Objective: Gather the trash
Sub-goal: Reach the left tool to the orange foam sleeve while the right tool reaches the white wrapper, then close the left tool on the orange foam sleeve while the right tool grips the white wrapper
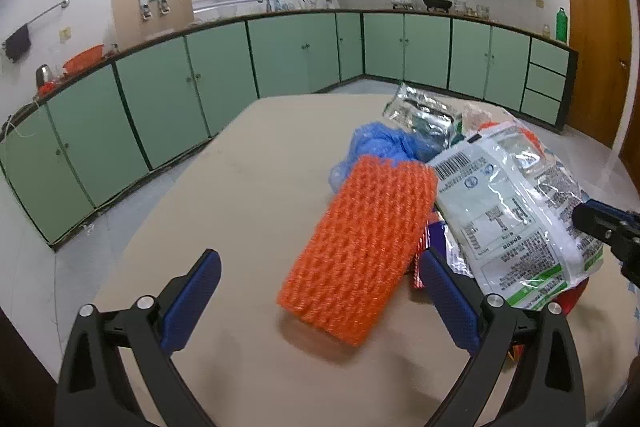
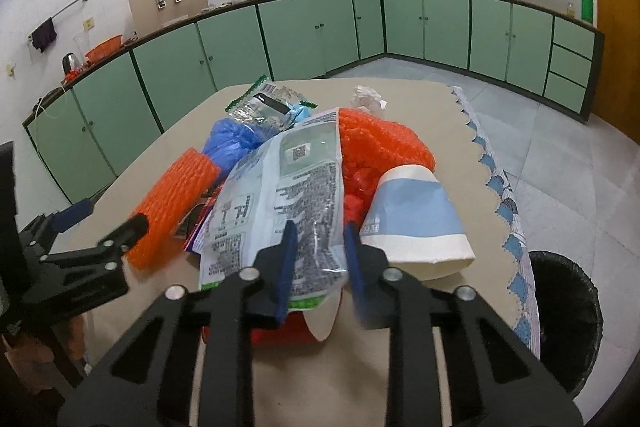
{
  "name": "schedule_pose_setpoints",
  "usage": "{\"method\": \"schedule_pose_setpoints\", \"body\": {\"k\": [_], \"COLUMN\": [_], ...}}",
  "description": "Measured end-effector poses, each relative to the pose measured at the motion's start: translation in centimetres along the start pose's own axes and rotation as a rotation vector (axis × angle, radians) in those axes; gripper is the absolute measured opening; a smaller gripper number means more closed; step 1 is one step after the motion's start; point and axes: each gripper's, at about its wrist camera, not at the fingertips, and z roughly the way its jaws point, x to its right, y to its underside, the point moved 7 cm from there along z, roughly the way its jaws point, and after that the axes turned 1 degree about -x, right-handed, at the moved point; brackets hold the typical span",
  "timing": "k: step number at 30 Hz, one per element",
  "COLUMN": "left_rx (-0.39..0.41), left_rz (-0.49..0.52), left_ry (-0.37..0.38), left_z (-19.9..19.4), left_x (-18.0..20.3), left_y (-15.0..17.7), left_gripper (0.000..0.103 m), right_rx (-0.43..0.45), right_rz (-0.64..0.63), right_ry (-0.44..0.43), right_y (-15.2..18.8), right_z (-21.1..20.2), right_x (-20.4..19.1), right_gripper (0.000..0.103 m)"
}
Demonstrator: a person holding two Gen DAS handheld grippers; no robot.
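Hiding red scraps (image 2: 352,203) — printed plastic bag (image 2: 288,195) overlaps.

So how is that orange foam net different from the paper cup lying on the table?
The orange foam net is a soft, open-mesh sleeve in one bright colour; the paper cup is smooth and stiff, white with a blue band. The net lies at the left of the pile, the cup at the right, nearer the black bin. Both lie on their sides on the table.
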Motion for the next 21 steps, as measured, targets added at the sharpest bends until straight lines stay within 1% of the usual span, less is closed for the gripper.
{"method": "schedule_pose_setpoints", "body": {"k": [6,8,10,11,13,14,15,16,17,18,19,21], "left_rx": [-0.024,-0.034,-0.051,-0.061,-0.075,-0.076,-0.075,-0.072,-0.067,-0.065,-0.063,-0.049], "left_rz": [0.030,0.033,0.037,0.037,0.029,0.023,0.020,0.021,0.021,0.019,0.012,0.001], "left_ry": [0.017,0.023,0.025,0.026,0.035,0.040,0.041,0.040,0.042,0.047,0.057,0.060], "left_z": [1.0,1.2,1.3,1.5,1.8,1.8,1.8,1.7,1.5,1.4,1.2,0.7], "left_x": [1.2,1.4,1.5,1.5,1.5,1.5,1.5,1.4,1.5,1.4,1.4,1.4], "left_y": [0.6,0.8,1.0,1.2,1.3,1.4,1.4,1.3,1.2,1.1,1.0,0.6], "left_gripper": [0.097,0.092,0.078,0.074,0.060,0.057,0.047,0.037,0.032,0.021,0.014,0.012], "right_rx": [0.016,0.020,0.021,0.020,0.017,0.016,0.015,0.013,0.007,0.002,0.002,0.004], "right_rz": [-0.002,-0.003,-0.001,0.001,0.006,0.005,0.004,0.002,0.000,0.002,0.005,0.005], "right_ry": [-0.023,-0.028,-0.030,-0.030,-0.033,-0.033,-0.032,-0.031,-0.032,-0.036,-0.039,-0.044], "right_y": [-0.1,-0.2,-0.3,-0.4,-0.2,-0.2,-0.1,-0.1,0.0,0.0,-0.1,-0.1], "right_z": [-0.9,-1.2,-1.3,-1.3,-1.3,-1.3,-1.4,-1.4,-1.3,-1.3,-1.3,-1.4], "right_x": [0.0,0.1,0.2,0.1,0.2,0.2,0.2,0.1,0.1,0.1,0.0,0.0], "right_gripper": [0.018,0.018,0.018,0.018,0.017,0.017,0.016,0.007,0.007,0.007,0.007,0.006]}}
